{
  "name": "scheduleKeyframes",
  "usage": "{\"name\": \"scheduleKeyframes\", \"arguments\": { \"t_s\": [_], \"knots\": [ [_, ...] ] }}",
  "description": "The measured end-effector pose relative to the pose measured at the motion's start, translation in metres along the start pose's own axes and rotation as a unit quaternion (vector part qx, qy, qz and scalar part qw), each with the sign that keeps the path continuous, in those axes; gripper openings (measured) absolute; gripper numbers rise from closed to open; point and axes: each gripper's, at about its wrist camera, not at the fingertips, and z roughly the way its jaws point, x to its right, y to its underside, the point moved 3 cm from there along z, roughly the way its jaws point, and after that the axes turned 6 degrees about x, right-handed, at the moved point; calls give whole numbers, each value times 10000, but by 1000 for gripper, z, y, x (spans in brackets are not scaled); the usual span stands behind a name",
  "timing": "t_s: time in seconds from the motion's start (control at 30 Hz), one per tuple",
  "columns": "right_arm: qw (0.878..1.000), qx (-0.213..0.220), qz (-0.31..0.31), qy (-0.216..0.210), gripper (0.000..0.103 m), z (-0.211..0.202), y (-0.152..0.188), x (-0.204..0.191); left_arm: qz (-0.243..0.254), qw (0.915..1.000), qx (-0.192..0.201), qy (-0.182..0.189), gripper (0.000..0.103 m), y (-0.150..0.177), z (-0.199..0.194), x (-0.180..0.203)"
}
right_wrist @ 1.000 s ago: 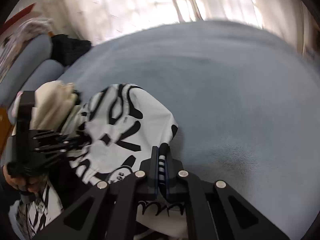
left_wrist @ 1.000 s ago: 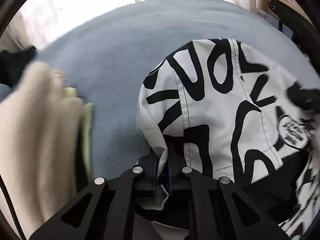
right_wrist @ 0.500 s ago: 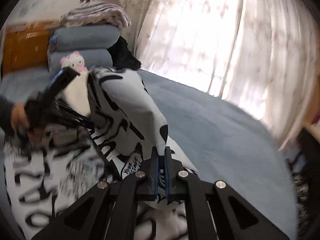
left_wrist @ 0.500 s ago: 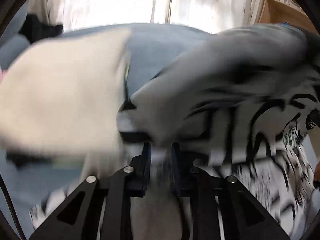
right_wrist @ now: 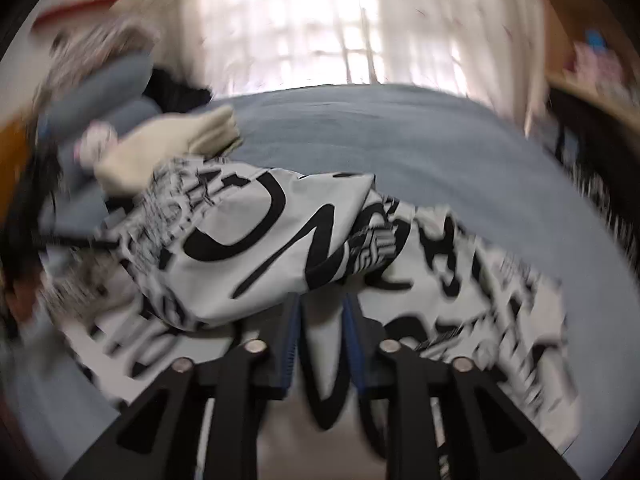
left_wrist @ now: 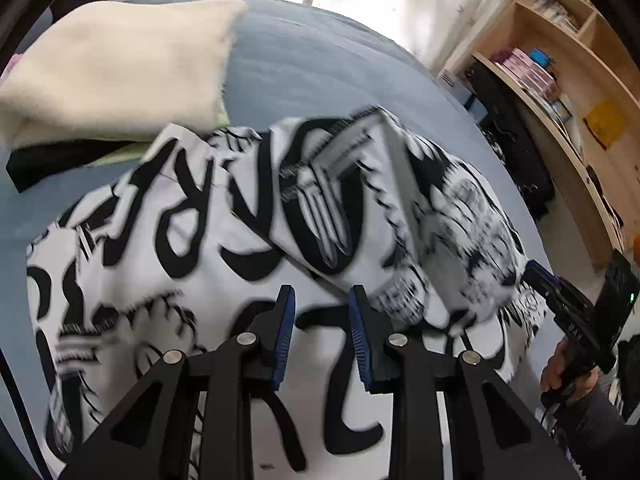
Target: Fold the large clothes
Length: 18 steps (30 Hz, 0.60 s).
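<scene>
1. on the blue bed (left_wrist: 328, 60), the black-and-white printed garment (left_wrist: 192, 240) lies spread across the cover, one flap doubled back over its middle; a cream folded pile (left_wrist: 116, 64) sits just beyond its far edge.
2. my left gripper (left_wrist: 322, 320) has its jaws parted with nothing between them, hovering over the near part of the cloth.
3. my right gripper (right_wrist: 320, 332) is also parted and empty; its view is blurred, so i can't say whether the tips touch the fabric.
4. the garment (right_wrist: 260, 248) reads to me as thin, light and floppy: it creases sharply and sags where it is doubled, so i judge it will drape and slide rather than hold any shape.
5. i reckon the fold is partly made, with the turned-over flap sitting loose and uneven.
6. to take hold, i would pinch an outer edge or corner of the flap, one gripper at each end, catching both layers so the top one doesn't slip off.
7. the risk i see is dragging the lower layer along, or nudging the cream pile, which the cloth's far edge touches.
</scene>
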Motion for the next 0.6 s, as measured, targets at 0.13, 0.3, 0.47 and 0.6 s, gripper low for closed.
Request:
{"name": "scheduleKeyframes", "arguments": {
  "t_s": [0.13, 0.3, 0.47, 0.6],
  "knots": [
    [9961, -70, 819, -325, 39, -4, 9, -4, -223, 9995, -82, 221, 27, 28, -7, 18],
    [9886, -193, 1327, -688, 40, -1, 18, -7, -773, 9954, 66, 561, 40, 46, -6, 14],
    [9829, -292, 1583, -896, 40, 12, 23, -16, -1395, 9866, 182, 823, 42, 44, 18, -7],
    [9781, -343, 1776, -1028, 40, 30, 24, -19, -1891, 9741, 232, 1218, 42, 45, 47, -18]
  ]
}}
